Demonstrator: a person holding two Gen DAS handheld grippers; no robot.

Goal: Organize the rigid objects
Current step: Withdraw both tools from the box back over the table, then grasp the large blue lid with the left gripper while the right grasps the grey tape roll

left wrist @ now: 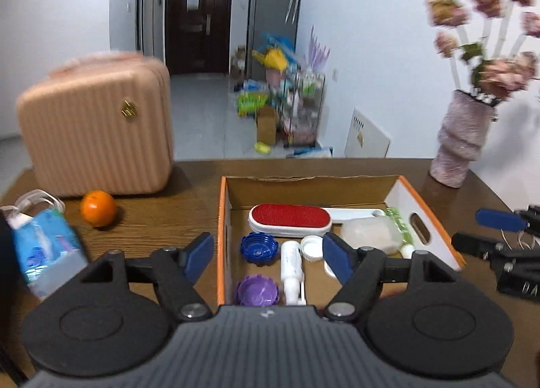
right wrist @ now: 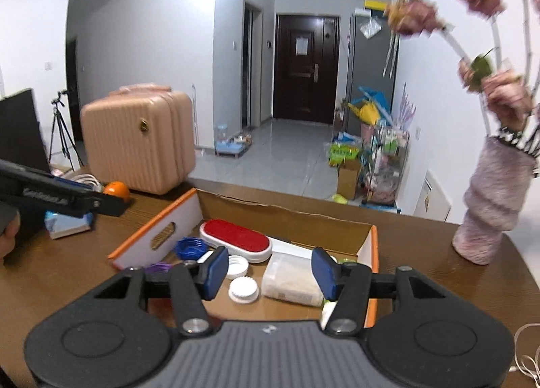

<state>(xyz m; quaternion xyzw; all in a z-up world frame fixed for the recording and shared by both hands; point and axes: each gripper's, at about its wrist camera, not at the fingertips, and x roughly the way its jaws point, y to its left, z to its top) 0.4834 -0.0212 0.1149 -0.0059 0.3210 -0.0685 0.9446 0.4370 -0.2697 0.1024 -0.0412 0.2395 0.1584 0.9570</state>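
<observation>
Both hand-held grippers, left [left wrist: 268, 257] and right [right wrist: 268, 272], gape wide, holding nothing, above the box [left wrist: 221, 236] on the bench [left wrist: 152, 219]. Inside: red brush [left wrist: 289, 219] at 12 o'clock, blue cap [left wrist: 258, 248], purple cap [left wrist: 257, 291] (no writing readable there).

Premises are a private home. A wooden worktop [right wrist: 422, 246] faces a tiled hallway ending in a dark entrance door [right wrist: 305, 67]. A pink suitcase [left wrist: 98, 131], a vase of flowers [left wrist: 462, 138] and a cluttered household rack [right wrist: 388, 165] confirm domestic use.
</observation>
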